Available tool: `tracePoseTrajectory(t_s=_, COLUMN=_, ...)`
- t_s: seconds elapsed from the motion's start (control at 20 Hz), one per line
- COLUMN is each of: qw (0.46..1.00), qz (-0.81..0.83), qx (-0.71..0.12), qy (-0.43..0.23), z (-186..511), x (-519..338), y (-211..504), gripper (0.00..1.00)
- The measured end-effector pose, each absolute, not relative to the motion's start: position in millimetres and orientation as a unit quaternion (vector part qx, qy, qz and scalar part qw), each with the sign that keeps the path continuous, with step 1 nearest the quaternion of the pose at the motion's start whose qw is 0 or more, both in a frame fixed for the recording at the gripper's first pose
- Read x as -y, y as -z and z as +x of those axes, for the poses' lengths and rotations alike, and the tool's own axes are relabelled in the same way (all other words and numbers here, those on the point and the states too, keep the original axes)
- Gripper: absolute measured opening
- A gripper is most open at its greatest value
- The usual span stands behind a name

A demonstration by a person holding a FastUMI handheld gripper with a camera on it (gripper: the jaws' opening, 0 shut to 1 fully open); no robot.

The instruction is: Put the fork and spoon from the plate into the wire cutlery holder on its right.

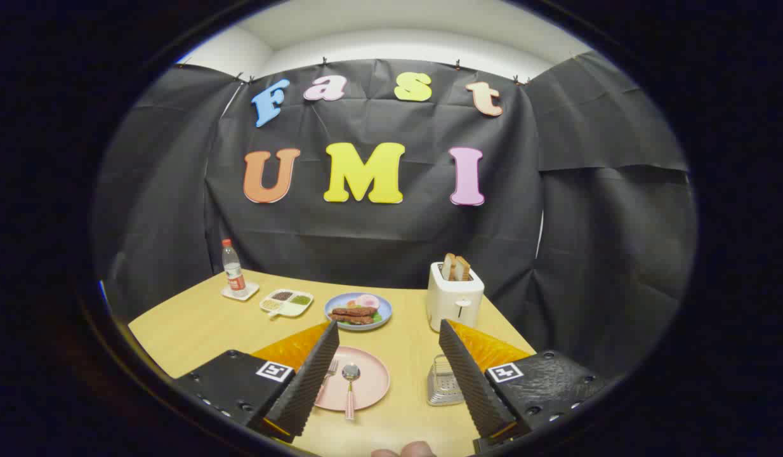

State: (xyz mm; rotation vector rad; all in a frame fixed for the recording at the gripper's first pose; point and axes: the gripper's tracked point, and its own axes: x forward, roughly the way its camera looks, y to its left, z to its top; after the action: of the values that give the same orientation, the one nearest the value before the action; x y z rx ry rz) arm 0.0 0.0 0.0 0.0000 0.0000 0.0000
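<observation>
On the pink plate [372,387], between the two spread fingers [315,374], lie the fork [330,370] and the spoon [350,384] side by side, handles pointing toward the camera; the fork is partly hidden behind the left finger, and the spoon's pink handle reaches over the plate's near rim. The fingers stand wide apart and hold nothing, hovering above the near part of the desk [195,330]. To the right of the plate, just beside the right finger and partly covered by it, stands the wire cutlery holder [443,383], upright on the desk. Beyond the pink plate sits a blue plate [358,311] with food on it, brown strips, some green and a pale round piece. To the right of that, beyond the holder, stands a white toaster [454,298] with slices of toast [455,268] sticking out of its top. Left of the blue plate is a small white divided dish [286,302] with dark, green and pale fillings, and farther left a clear bottle [232,268] with a red cap stands on a small white square tray [240,292] near the desk's far corner. At the near edge, below the fingers, part of a person's hand [404,451] shows.
</observation>
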Motion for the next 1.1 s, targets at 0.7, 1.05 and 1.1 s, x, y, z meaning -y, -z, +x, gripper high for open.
tracePoseTrajectory(t_s=0.7, qw=0.999, qz=-0.012, qx=-0.026, qy=-0.031, z=-8.0, x=-23.5, y=21.8, gripper=0.95)
tracePoseTrajectory(t_s=1.05, qw=0.995, qz=-0.015, qx=-0.085, qy=-0.054, z=-1.8, x=-39.3, y=82.4, gripper=0.96)
tracePoseTrajectory(t_s=1.1, qw=0.993, qz=-0.020, qx=-0.099, qy=-0.057, z=-0.4, x=-41.4, y=97.4, gripper=0.95)
